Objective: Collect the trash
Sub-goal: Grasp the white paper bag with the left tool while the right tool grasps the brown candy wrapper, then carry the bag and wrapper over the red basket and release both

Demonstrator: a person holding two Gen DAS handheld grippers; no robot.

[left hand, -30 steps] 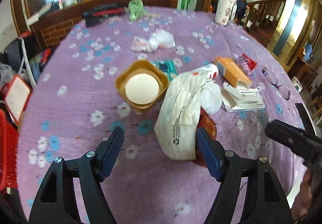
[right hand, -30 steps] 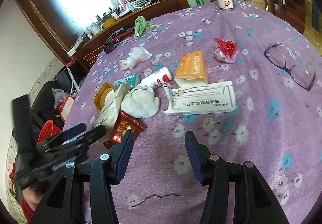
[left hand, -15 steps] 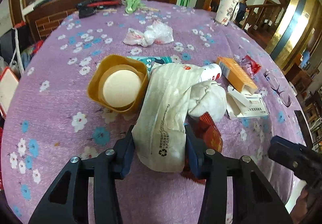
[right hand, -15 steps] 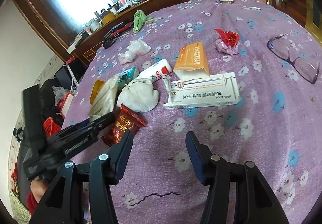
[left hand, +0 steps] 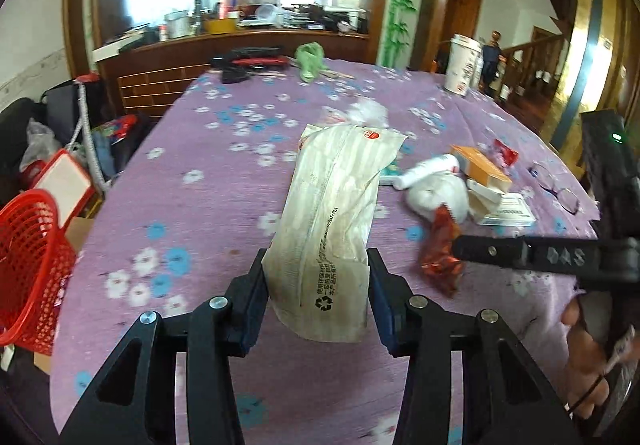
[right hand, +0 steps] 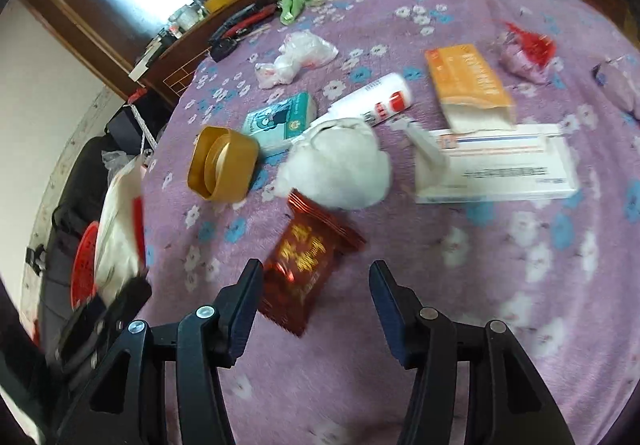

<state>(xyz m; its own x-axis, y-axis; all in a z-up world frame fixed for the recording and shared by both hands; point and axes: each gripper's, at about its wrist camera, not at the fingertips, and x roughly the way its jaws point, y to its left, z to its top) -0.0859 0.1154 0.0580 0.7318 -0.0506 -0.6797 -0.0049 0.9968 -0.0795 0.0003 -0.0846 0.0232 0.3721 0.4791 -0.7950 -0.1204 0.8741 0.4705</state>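
1. Trash: white paper bag (left hand: 334,229) pinched in left gripper (left hand: 318,297), lifted above purple floral tablecloth (left hand: 208,213).
2. Red snack wrapper (right hand: 308,265) flat on cloth, under spread right gripper (right hand: 316,301), untouched.
3. Gold round lid (right hand: 222,169), white wad (right hand: 340,169), boxes beyond.

My left gripper (left hand: 318,295), matt black plastic with blue pads, clamps a creased, matt paper bag (left hand: 332,221). The tablecloth (right hand: 500,265) is fuzzy purple cloth. The red wrapper (right hand: 306,265) is glossy foil. The basket (left hand: 30,265) is red plastic mesh.
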